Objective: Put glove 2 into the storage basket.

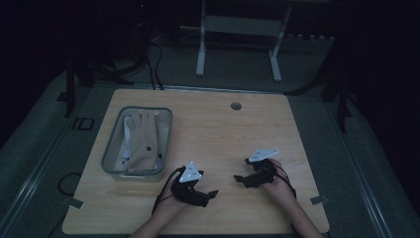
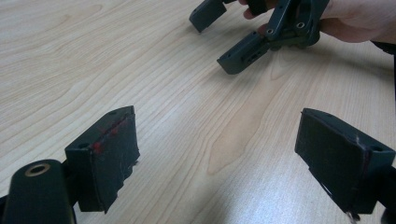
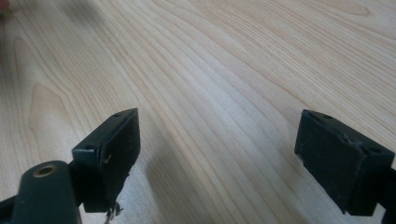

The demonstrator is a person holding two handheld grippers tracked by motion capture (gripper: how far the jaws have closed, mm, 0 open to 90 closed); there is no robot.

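My left gripper (image 1: 207,185) rests low over the front middle of the wooden table (image 1: 223,134), held by a hand, jaws wide apart with nothing between them. In the left gripper view its black pads (image 2: 109,154) stand open (image 2: 219,156) over bare wood. My right gripper (image 1: 242,170) is just to its right, also open and empty, its jaws pointing left toward the other one. It appears at the top of the left gripper view (image 2: 219,39) with a hand around it. The right gripper view has its jaws spread (image 3: 219,158) above bare wood.
A grey plastic bin (image 1: 111,148) stands on the left of the table, holding a beige glove (image 1: 142,141) and some white fabric (image 1: 128,130). A round cable hole (image 1: 236,105) lies near the far edge. A white stand (image 1: 200,49) and cables (image 1: 156,69) are on the floor beyond.
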